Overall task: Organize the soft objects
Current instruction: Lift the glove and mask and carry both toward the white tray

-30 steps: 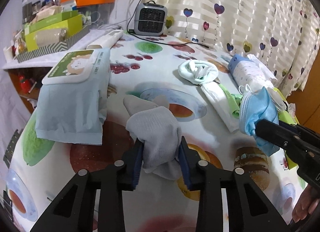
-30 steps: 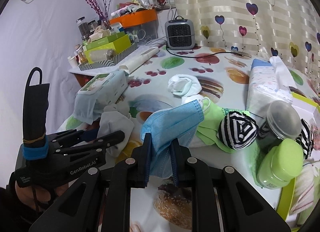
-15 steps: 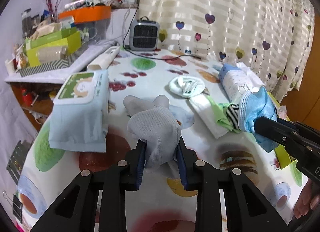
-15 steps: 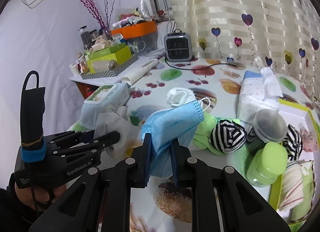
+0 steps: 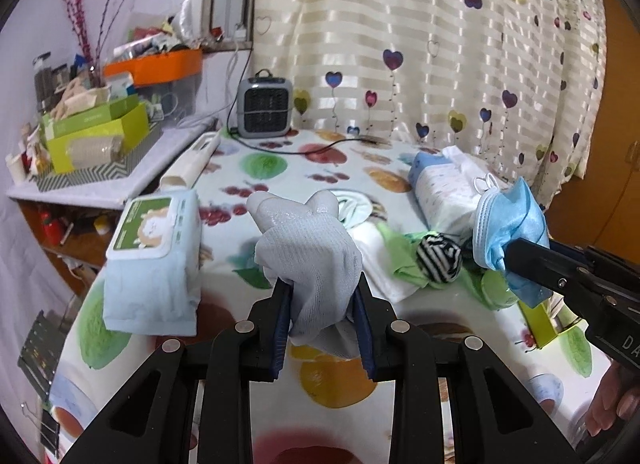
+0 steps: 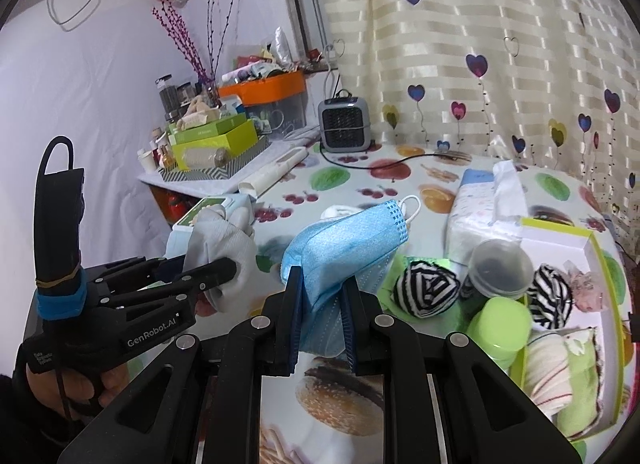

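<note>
While both items hang clear of the counter (image 5: 320,167), each hand-held gripper pinches its own soft thing. The left hand-held gripper (image 5: 322,312) has its pads pressed on the cuff end of a grey knit glove (image 5: 308,248), the fingers standing up ahead of the jaws. The right hand-held gripper (image 6: 320,316) clamps a folded blue face mask (image 6: 348,240), its ear loop dangling beyond the tips. Holding each by one end probably keeps the limp fabric from dragging over the clutter below. To the right of the mask, near the striped sock balls (image 6: 426,288), sits a white box (image 6: 560,240) with green edges already holding rolled cloths, likely the destination.
</note>
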Demonstrator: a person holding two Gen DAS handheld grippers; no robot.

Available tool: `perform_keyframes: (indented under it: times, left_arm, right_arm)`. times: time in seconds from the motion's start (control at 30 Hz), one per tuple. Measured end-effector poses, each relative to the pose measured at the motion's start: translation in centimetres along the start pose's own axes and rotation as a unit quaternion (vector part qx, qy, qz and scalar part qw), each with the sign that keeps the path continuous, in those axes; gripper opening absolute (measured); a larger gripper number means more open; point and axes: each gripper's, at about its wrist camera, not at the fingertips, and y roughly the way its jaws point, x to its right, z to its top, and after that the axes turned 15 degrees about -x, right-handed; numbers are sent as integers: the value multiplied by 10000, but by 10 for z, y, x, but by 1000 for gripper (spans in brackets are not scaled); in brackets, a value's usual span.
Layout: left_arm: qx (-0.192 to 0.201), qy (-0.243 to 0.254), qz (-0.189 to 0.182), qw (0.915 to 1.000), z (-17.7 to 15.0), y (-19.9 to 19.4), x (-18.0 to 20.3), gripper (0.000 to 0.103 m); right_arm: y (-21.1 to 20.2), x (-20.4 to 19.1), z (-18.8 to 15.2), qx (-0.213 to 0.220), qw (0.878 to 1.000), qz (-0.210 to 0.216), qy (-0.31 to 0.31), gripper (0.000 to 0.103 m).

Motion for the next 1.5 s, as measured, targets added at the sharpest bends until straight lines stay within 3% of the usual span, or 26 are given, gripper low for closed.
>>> perform_keyframes:
  times: [0.67,1.2,1.5]
  left_arm:
    - [224,454,-286,9983,26,-9,44,28]
    - [333,669,-1224,9897,50,-6,71,28]
    - [286,1012,-1434,9841,63,3,101,27]
  right_arm:
    - [-32,33,-2,342,9983,-348,330,18]
    - [-49,69,-3,491,9943,-664,673,18]
    - [-53,102,-8,515,9904,-817,993,18]
